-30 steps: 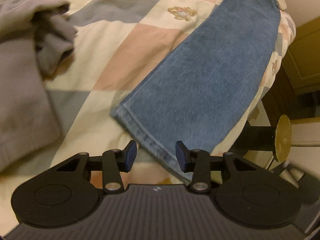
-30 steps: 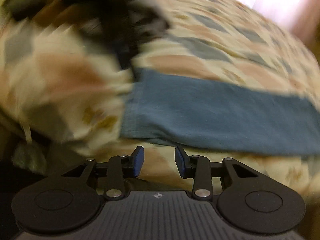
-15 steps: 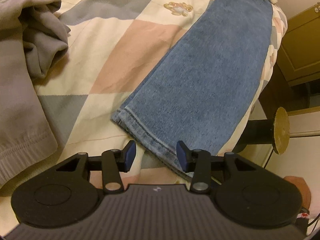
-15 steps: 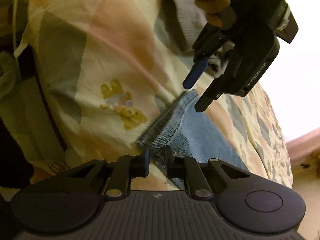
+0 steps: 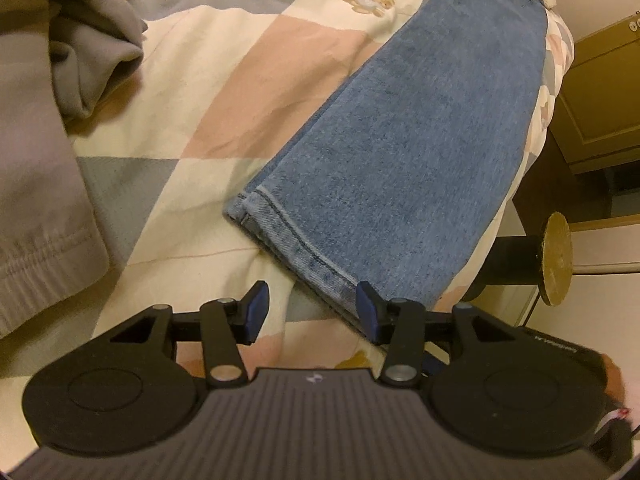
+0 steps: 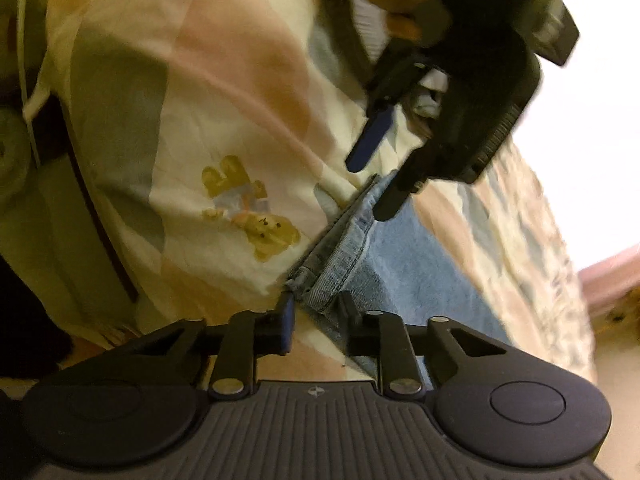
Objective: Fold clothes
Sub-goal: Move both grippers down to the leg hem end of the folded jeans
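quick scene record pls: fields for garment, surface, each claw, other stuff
garment: jeans, folded lengthwise, flat on the bed
surface: patchwork quilt with bear prints
left claw: open, at the hem, not gripping
right claw: open, jaws either side of the hem's other corner; not closed on it
other clothing: grey sweatshirt, crumpled, left of the jeans
beside bed: wooden cabinet
fold state: no crosswise fold yet

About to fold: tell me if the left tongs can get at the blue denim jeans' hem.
Probably yes: the left tongs stand open just short of the blue denim jeans' hem, nothing lying between.
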`<move>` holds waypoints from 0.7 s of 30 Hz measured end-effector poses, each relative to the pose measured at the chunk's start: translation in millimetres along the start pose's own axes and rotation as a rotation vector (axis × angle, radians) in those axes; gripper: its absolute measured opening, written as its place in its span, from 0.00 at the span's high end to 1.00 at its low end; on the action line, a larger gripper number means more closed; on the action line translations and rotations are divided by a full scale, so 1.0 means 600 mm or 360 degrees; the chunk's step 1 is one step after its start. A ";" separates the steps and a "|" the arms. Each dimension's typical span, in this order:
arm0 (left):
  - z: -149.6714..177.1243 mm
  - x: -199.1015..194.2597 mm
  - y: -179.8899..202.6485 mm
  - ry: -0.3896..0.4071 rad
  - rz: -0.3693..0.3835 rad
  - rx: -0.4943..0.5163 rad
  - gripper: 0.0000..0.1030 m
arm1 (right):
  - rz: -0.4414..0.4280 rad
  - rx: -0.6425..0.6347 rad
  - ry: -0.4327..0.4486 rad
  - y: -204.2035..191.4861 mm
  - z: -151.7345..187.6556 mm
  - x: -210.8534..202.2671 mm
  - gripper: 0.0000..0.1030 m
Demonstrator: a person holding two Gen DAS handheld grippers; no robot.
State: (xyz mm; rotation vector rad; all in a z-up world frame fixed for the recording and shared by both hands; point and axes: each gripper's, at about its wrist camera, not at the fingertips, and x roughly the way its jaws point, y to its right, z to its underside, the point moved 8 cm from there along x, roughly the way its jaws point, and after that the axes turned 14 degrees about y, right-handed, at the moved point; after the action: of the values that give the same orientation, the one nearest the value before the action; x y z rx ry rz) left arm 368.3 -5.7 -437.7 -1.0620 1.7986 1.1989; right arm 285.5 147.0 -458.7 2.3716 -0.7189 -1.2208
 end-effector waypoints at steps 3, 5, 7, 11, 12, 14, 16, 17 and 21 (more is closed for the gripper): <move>-0.001 -0.003 -0.005 0.0004 0.0007 -0.0020 0.59 | -0.0091 0.0071 -0.0087 0.011 -0.007 -0.001 0.86; -0.001 -0.004 -0.009 0.0007 0.0011 -0.0032 0.59 | -0.0069 0.0089 -0.0077 0.021 -0.017 -0.001 0.86; -0.001 -0.004 -0.011 0.0007 0.0016 -0.0039 0.59 | -0.0032 0.0080 -0.0076 0.026 -0.020 0.006 0.85; 0.000 -0.009 -0.013 0.0011 0.0038 -0.0043 0.59 | 0.0004 0.0045 -0.0043 0.024 -0.024 0.017 0.86; 0.000 -0.011 -0.014 0.0013 0.0046 -0.0051 0.59 | 0.0002 0.0097 -0.0028 0.030 -0.028 0.014 0.89; -0.001 -0.010 -0.017 0.0016 0.0058 -0.0092 0.58 | 0.0020 0.0225 0.0003 0.051 -0.039 0.004 0.91; -0.003 -0.009 -0.020 0.0019 0.0070 -0.0143 0.55 | 0.0010 0.0284 -0.0020 0.052 -0.042 0.005 0.91; -0.006 -0.005 -0.023 0.0020 0.0083 -0.0188 0.55 | -0.0004 0.0280 -0.0060 0.043 -0.037 0.015 0.91; -0.013 0.021 -0.034 0.0019 0.0153 -0.0380 0.55 | 0.0002 0.0201 -0.0145 0.019 -0.020 0.058 0.88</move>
State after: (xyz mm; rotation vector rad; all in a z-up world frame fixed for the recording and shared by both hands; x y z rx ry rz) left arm 380.7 -20.6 -453.6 -1.1266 1.7645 1.4975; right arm 309.7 118.5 -468.1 2.4284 -0.8493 -1.3265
